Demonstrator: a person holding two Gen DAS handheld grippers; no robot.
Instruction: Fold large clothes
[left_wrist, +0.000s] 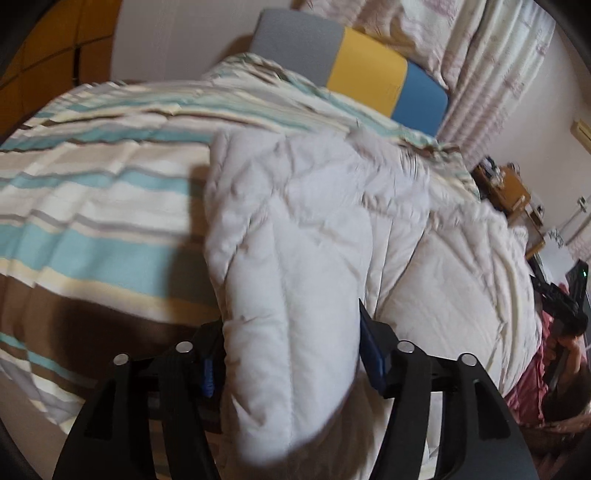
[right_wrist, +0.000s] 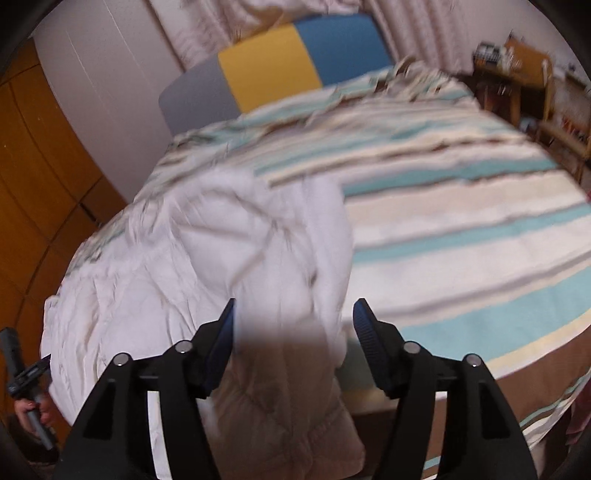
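Lying between each hand-held gripper's (left_wrist: 290, 354) parted fingers, white padded coat (left_wrist: 332, 229)

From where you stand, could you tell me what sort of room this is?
Most likely a bedroom: a bed with a striped cover, a grey, yellow and blue headboard, pale curtains, and a white padded jacket spread on the bed.

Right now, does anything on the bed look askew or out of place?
Nothing damaged or spilled. The white puffy jacket lies rumpled on the striped bedspread, with one sleeve running out between the left gripper and its open jaws. That fits mid-fold.
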